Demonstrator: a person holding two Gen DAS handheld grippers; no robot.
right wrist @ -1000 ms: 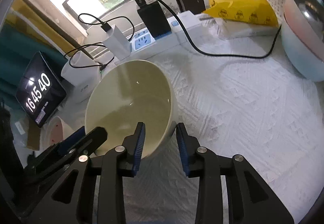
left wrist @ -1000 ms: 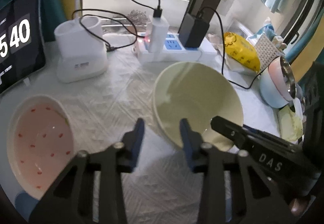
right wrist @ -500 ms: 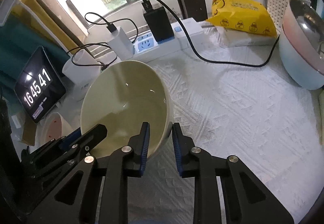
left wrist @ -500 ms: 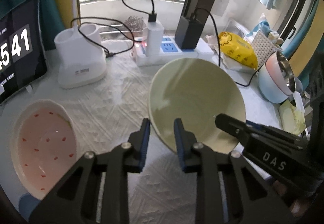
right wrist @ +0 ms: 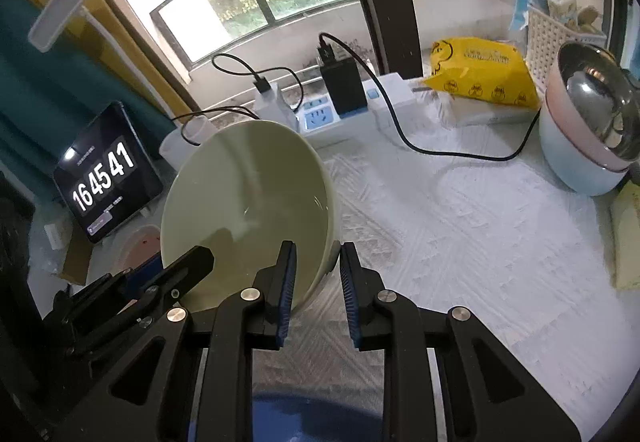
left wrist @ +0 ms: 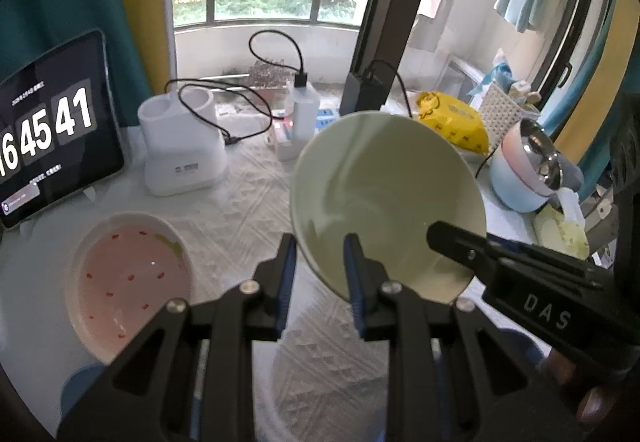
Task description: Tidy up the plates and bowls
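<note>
A pale green bowl (left wrist: 384, 198) hangs tilted above the white tablecloth (right wrist: 460, 226), its rim pinched at seven o'clock by the left gripper (left wrist: 320, 270) and at five o'clock by the right gripper (right wrist: 316, 274), both clenched on it. A pink speckled bowl (left wrist: 128, 282) sits at eight o'clock.

Dotted bowl (left wrist: 132, 274) left of plain bowl (left wrist: 384, 202)

The tablet (left wrist: 52, 130) standing at the left of the desk shows a clock in large white digits, 16 45 41; its smaller lines cannot be read. In the left wrist view, the right hand-held gripper (left wrist: 452, 242) bears the letters DAS on its black arm.
</note>
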